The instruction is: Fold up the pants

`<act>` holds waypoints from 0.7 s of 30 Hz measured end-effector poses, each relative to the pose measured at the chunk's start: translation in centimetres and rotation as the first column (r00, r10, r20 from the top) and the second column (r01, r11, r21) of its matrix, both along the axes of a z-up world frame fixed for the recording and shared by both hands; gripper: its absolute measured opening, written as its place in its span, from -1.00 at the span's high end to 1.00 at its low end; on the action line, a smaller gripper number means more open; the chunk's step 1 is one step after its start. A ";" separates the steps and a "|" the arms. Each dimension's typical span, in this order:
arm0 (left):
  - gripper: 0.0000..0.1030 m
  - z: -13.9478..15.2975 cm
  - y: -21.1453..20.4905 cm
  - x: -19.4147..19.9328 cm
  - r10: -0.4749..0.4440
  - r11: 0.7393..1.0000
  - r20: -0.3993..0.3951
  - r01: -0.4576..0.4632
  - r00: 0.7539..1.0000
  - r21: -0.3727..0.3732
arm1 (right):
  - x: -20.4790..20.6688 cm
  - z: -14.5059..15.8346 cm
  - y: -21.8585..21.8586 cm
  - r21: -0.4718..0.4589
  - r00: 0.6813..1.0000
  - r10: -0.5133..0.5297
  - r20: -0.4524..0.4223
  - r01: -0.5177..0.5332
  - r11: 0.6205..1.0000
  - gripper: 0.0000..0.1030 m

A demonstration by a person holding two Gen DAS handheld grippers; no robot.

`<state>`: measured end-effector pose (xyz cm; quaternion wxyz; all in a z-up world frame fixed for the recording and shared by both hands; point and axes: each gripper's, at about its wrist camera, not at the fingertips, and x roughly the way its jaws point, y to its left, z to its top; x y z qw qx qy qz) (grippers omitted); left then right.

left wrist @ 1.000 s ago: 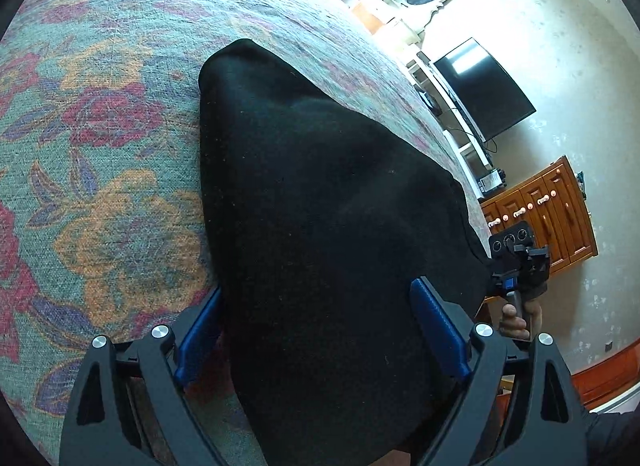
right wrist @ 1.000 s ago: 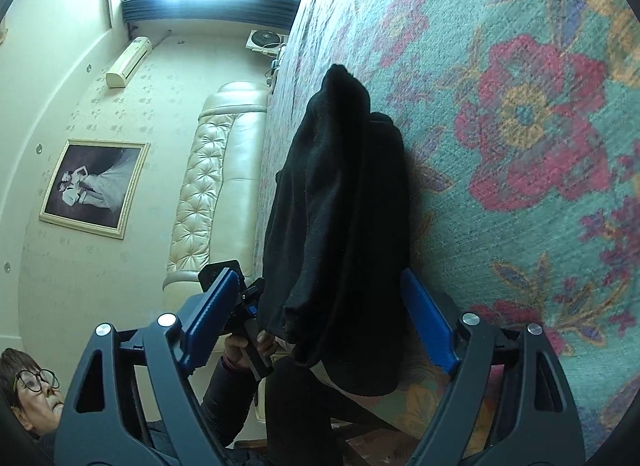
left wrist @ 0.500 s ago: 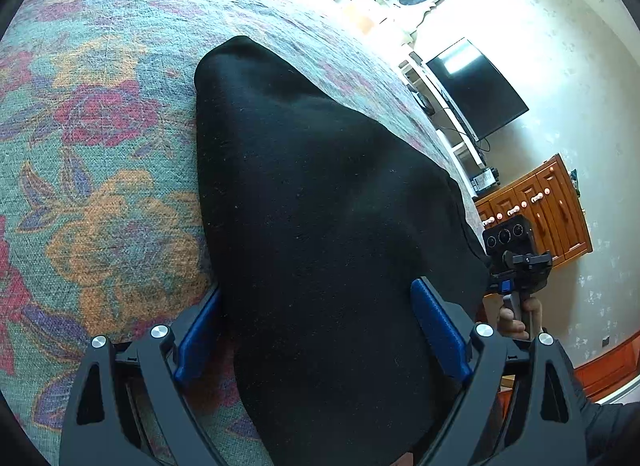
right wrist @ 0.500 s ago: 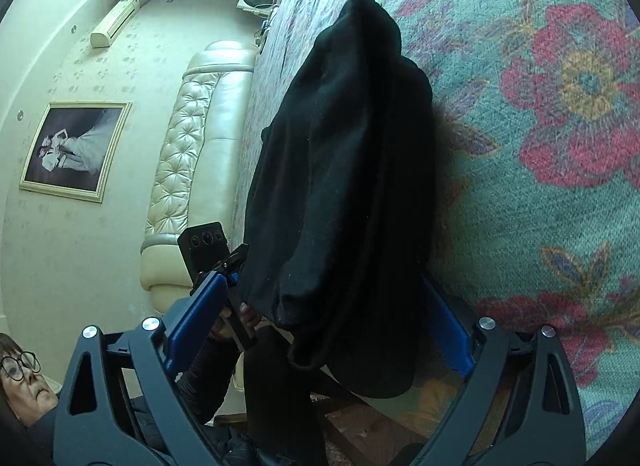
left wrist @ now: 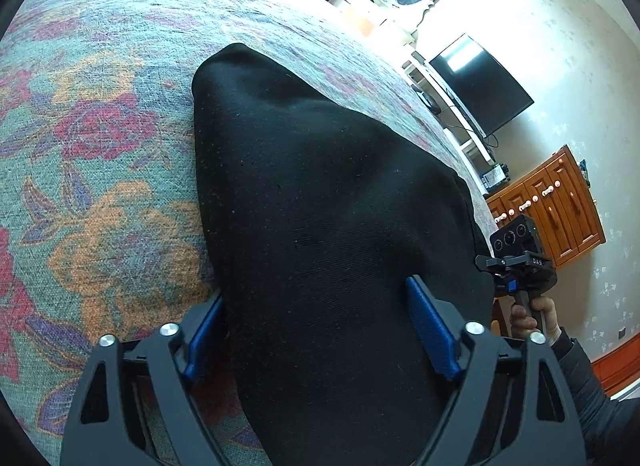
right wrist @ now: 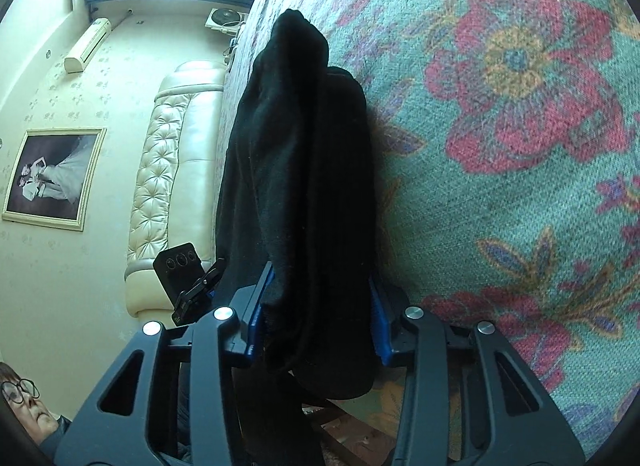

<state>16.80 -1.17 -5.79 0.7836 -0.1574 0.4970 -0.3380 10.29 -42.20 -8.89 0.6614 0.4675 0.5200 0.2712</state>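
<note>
Pants: black, thick, already doubled over on themselves, lying on the floral bedspread with the near end hanging off the bed edge; right gripper clenched on the stacked near edge, left gripper straddling the cloth with blue pads spread wide and not pinching. Handling, as a judgement: close the left onto all layers level with the right before carrying the end over, since a missed layer would sag and skew the fold. Surroundings: cream headboard, framed picture, television, wooden cabinet; none obstructs.
</note>
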 end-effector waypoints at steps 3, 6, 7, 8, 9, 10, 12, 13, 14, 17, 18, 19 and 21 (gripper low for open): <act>-0.15 0.3 -0.1 -0.1 -0.015 1.000 0.011 0.015 1.000 0.003 | 0.1 0.0 0.1 -0.001 1.000 -0.001 0.003 0.001 1.000 0.23; 0.06 0.8 -0.4 -0.1 -0.026 1.000 0.029 0.025 0.999 0.019 | 0.1 0.1 0.8 0.000 1.000 -0.007 0.008 0.007 1.000 0.27; 0.10 0.9 -0.5 0.0 -0.025 0.999 0.030 0.024 0.999 0.021 | 0.0 0.1 0.9 0.004 1.000 -0.009 0.011 0.009 1.000 0.30; 0.15 0.9 -0.6 0.0 -0.025 0.999 0.032 0.024 0.999 0.022 | 0.0 0.2 1.0 0.008 1.000 -0.011 0.012 0.011 1.000 0.31; 0.17 1.0 -0.5 0.0 -0.023 1.000 0.035 0.023 0.999 0.018 | 0.0 0.2 1.2 0.011 1.000 -0.013 0.014 0.013 1.000 0.32; 0.20 1.0 -0.3 0.1 -0.020 1.000 0.034 0.019 0.999 0.012 | -0.1 0.3 1.3 0.010 1.000 -0.016 0.018 0.016 1.000 0.33; 0.23 0.9 0.1 0.2 -0.010 1.000 0.026 0.010 1.000 -0.007 | -0.1 0.5 1.8 0.004 0.999 -0.022 0.025 0.022 1.000 0.35; 0.25 0.9 0.3 0.3 -0.005 1.000 0.023 0.005 1.000 -0.014 | -0.1 0.7 1.9 0.006 0.999 -0.024 0.031 0.023 1.000 0.36; 0.26 0.9 0.4 0.3 0.000 1.000 0.019 0.000 1.000 -0.019 | 0.0 0.8 2.2 0.006 0.999 -0.024 0.034 0.024 1.000 0.37; 0.29 1.1 1.2 0.4 0.014 0.999 0.023 -0.013 1.000 -0.036 | 0.2 1.2 3.0 0.005 0.999 -0.017 0.046 0.017 1.000 0.38; 0.29 1.1 1.6 0.5 0.019 0.999 0.025 -0.018 1.000 -0.037 | 0.4 1.2 3.3 0.009 0.999 -0.014 0.047 0.014 1.000 0.38; 0.30 1.1 1.9 0.7 0.025 0.999 0.025 -0.024 0.999 -0.037 | 0.7 1.2 3.6 0.012 0.999 -0.010 0.047 0.010 1.000 0.38; 0.30 1.1 2.6 0.8 0.048 0.998 0.026 -0.047 0.999 -0.037 | 1.3 1.1 4.5 0.021 0.999 -0.001 0.051 0.000 1.000 0.38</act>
